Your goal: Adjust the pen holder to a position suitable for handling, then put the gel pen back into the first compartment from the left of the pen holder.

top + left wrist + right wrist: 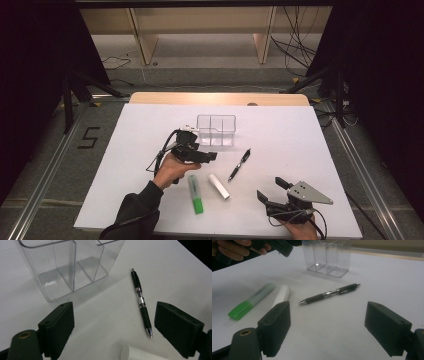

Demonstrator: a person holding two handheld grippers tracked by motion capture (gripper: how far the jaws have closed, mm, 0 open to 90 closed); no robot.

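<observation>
Black and slim, the pen (141,301) lies flat on the white table (300,135), just ahead of the left tongs (113,320), long axis running nearly straight away from them. Both left and right tongs (327,327) gape wide, empty; the left is nearer.

We see a clear, glossy plastic organiser (72,267) on a matt white bench (310,135). Right of the organiser, the black pen (141,301) shines, with a metal tip and band. Below it lie a smooth white tube (282,296) and a green plastic highlighter (250,301). Both claws (113,325) (327,325) look matt black plastic.
</observation>
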